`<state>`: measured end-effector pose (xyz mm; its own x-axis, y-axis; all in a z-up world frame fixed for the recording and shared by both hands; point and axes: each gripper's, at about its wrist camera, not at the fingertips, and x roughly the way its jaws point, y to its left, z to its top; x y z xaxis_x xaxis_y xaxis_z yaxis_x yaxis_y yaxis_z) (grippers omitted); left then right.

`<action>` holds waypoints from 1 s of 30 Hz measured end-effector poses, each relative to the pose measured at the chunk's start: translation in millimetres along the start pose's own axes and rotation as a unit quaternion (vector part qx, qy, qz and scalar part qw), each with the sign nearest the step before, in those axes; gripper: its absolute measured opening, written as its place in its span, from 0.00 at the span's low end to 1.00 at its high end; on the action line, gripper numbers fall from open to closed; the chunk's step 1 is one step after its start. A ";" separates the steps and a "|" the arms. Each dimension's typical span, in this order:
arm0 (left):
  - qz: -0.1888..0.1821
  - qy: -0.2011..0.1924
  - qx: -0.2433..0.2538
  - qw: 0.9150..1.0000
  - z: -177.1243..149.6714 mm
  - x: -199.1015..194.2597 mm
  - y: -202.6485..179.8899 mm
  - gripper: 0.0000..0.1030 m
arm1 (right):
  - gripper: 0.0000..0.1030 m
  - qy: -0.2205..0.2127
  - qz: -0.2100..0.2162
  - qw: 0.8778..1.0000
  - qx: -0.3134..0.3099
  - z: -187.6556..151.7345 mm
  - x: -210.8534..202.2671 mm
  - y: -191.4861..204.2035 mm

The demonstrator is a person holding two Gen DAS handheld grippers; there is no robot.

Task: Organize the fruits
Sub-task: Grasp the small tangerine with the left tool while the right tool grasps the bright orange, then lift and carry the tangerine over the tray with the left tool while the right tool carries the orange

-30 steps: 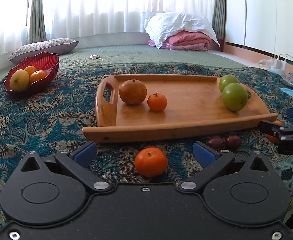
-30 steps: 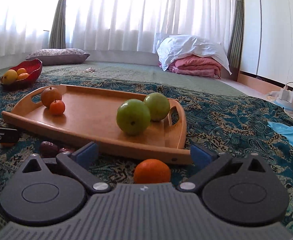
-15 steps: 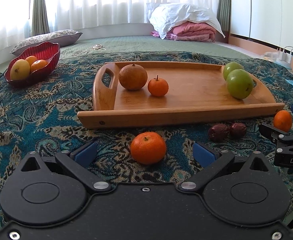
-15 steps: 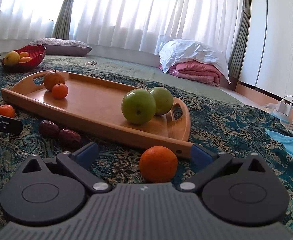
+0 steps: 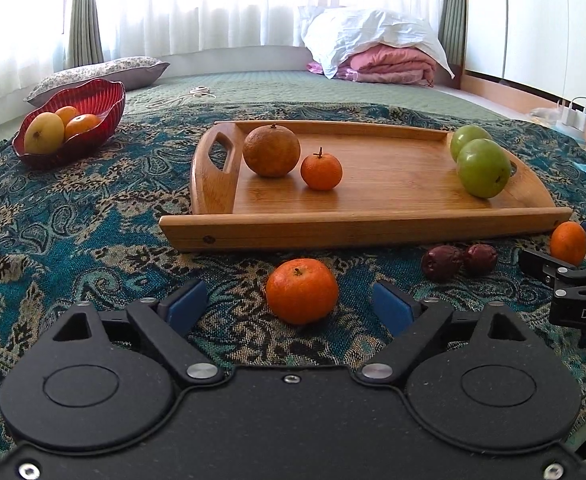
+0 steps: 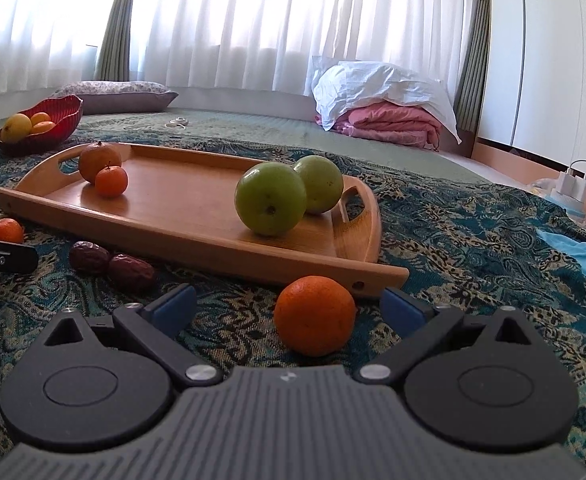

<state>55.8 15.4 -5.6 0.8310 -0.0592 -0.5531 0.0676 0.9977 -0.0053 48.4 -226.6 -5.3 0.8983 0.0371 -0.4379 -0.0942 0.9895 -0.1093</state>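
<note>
Both grippers, left gripper (image 5: 289,302) and right gripper (image 6: 289,306), gape empty; each should straddle its mandarin (image 5: 301,291) (image 6: 314,315) at the widest girth before squeezing gently.

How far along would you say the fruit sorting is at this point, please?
Partly done: the wooden tray already holds two green fruits, a brown fruit and a small orange. In hand: nothing yet; the left gripper and the right gripper are open, each around an orange on the cloth. Left: those two oranges and two dates.
</note>
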 end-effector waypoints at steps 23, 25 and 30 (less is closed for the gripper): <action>-0.035 -0.008 -0.012 0.999 16.2 -16.1 -8.9 0.32 | 0.41 0.033 -0.010 0.997 0.064 6.3 -9.7 -13.2; -0.036 -0.011 -0.011 0.999 19.4 -17.0 -10.6 0.32 | 0.41 0.031 -0.006 0.997 0.068 9.2 -10.7 -13.0; -0.032 -0.019 -0.007 0.999 32.2 -16.9 -10.8 0.32 | 0.41 0.011 0.002 0.998 0.065 23.4 -15.1 -10.7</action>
<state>58.9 4.5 30.6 0.8456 -0.1233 -0.5193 0.1131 0.9922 -0.0515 45.9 -234.6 23.4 0.8878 0.0398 -0.4586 -0.0399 0.9992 0.0096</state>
